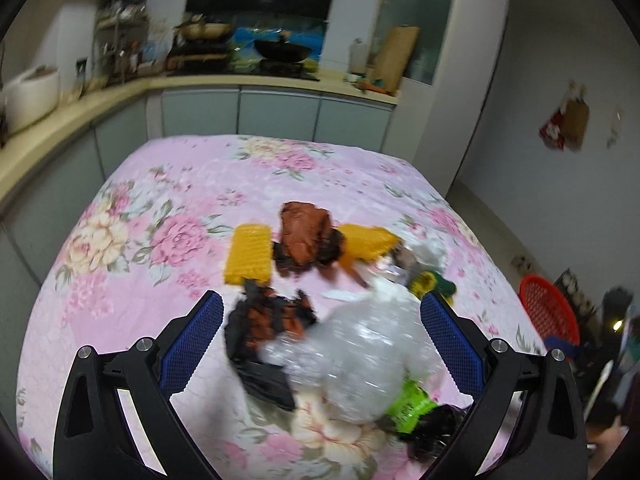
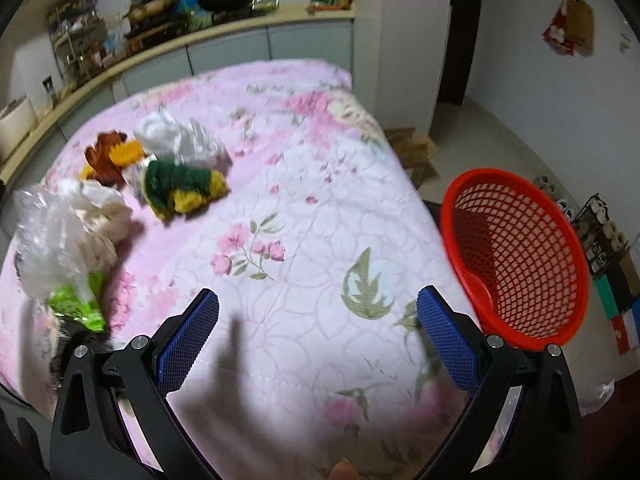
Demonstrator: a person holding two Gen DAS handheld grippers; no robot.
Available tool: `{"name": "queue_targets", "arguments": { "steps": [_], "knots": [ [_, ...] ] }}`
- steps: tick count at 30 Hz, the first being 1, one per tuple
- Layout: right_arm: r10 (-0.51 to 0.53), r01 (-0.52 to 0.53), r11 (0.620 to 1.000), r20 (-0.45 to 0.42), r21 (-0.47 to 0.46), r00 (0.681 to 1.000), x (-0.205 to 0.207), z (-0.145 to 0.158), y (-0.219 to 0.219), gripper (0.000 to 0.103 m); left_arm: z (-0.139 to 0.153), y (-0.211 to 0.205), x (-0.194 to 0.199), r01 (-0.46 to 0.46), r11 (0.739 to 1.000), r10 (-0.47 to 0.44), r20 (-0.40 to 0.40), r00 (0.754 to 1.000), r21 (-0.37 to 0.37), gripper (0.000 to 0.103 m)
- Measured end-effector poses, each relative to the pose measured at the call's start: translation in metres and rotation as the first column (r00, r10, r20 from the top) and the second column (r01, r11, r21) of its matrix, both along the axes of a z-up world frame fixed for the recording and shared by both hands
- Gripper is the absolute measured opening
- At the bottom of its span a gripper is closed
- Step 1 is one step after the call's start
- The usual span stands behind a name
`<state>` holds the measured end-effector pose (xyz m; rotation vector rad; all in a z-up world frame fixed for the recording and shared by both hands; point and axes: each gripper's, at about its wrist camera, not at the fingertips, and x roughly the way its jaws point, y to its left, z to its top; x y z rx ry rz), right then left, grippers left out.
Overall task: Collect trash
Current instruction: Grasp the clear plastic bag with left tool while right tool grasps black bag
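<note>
Trash lies scattered on a table under a pink floral cloth (image 1: 160, 184). In the left wrist view my left gripper (image 1: 322, 316) is open, hovering over a clear crumpled plastic bag (image 1: 360, 356) and a black-and-orange wrapper (image 1: 264, 324). Beyond them lie a yellow scrubber (image 1: 249, 253), a brown crumpled wrapper (image 1: 306, 236) and a second yellow piece (image 1: 368, 242). A green packet (image 1: 410, 404) sits under the bag. My right gripper (image 2: 318, 312) is open over bare cloth (image 2: 320, 208), with nothing between its fingers. A red mesh basket (image 2: 516, 252) stands off the table's right edge.
A green-and-yellow scrubber (image 2: 180, 184) and white plastic (image 2: 176, 136) lie at mid-table in the right wrist view. A kitchen counter (image 1: 120, 92) with a rice cooker (image 1: 30, 92) and woks runs behind. Cardboard (image 2: 416, 148) and shoes lie on the floor.
</note>
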<state>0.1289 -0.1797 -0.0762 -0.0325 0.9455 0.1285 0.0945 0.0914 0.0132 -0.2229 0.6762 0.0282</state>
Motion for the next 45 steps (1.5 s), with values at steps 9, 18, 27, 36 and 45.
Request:
{"name": "queue_targets", "arguments": {
  "steps": [9, 18, 27, 36, 45],
  "knots": [
    [0.011, -0.011, 1.0, -0.062, -0.006, 0.998, 0.007, -0.021, 0.001, 0.096, -0.005, -0.036, 0.004, 0.136, 0.99, -0.136, -0.012, 0.991, 0.034, 0.095],
    [0.055, -0.055, 0.998, -0.064, 0.005, 0.996, 0.002, -0.024, 0.0, 0.096, -0.029, -0.069, 0.025, 0.204, 0.969, -0.192, -0.101, 0.976, 0.138, 0.047],
    [0.126, -0.126, 0.989, 0.007, 0.077, 0.992, -0.007, 0.003, 0.003, 0.096, -0.012, -0.052, 0.019, 0.164, 0.982, -0.162, -0.031, 0.986, 0.094, 0.023],
    [0.419, -0.433, 0.866, 0.108, 0.251, 0.901, -0.048, 0.041, 0.042, 0.096, 0.025, -0.026, 0.004, 0.106, 0.992, -0.111, 0.083, 0.99, 0.062, 0.022],
    [0.568, -0.561, 0.808, 0.014, 0.183, 0.823, -0.056, 0.013, 0.097, 0.061, 0.035, -0.021, -0.003, 0.129, 0.991, -0.132, 0.116, 0.985, 0.031, 0.022]
  ]
}}
